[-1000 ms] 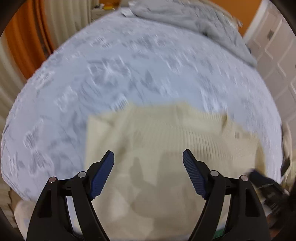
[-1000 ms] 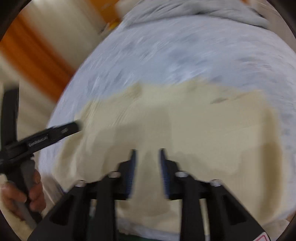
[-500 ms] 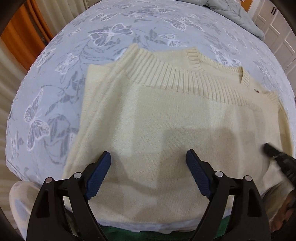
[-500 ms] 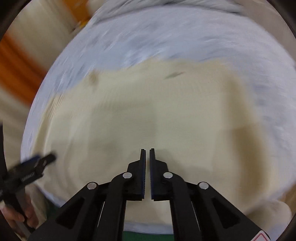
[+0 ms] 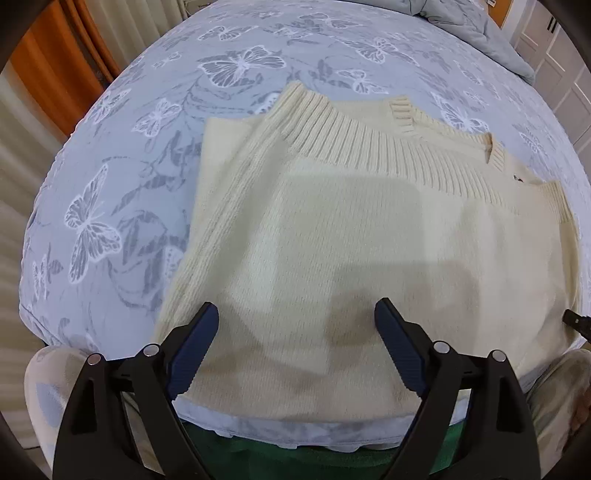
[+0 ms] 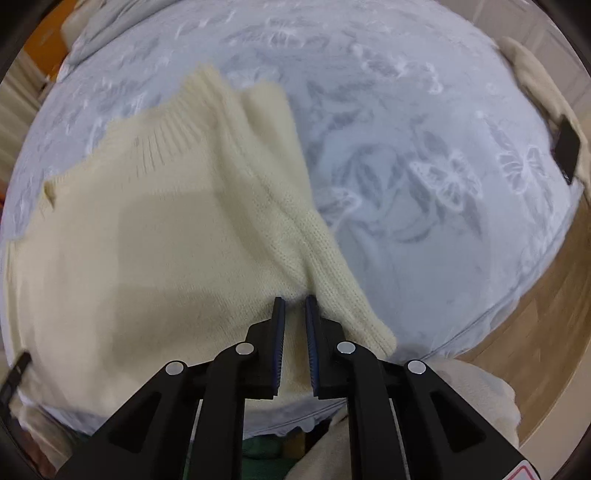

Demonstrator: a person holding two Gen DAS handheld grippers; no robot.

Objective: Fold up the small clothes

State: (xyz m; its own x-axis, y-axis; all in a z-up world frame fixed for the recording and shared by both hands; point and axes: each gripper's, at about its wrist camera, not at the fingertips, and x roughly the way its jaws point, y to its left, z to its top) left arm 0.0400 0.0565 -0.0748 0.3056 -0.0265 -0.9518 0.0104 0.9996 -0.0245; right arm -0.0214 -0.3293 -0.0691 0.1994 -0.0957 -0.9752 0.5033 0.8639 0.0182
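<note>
A cream knitted sweater (image 5: 351,229) lies flat on the butterfly-print bed cover (image 5: 147,155), its ribbed hem folded over at the far side. My left gripper (image 5: 295,332) hangs open and wide above the sweater's near part, with nothing between its blue pads (image 5: 192,343). My right gripper (image 6: 295,306) points down at a raised ridge of the sweater (image 6: 258,192) near its right edge. Its jaws stand a narrow gap apart and are opening. Cream knit shows in the gap; I see no pad pressing on it.
A grey duvet (image 5: 480,29) is bunched at the far side of the bed. An orange curtain (image 5: 55,74) hangs at the left. The person's pale trouser legs (image 5: 48,387) flank the near edge. Another beige garment (image 6: 535,92) lies at the right, above the wooden floor (image 6: 535,332).
My left gripper has sunk closer over the sweater and opened a little wider. My right gripper swung across to the sweater's right edge, rolled, and its shut jaws parted slightly.
</note>
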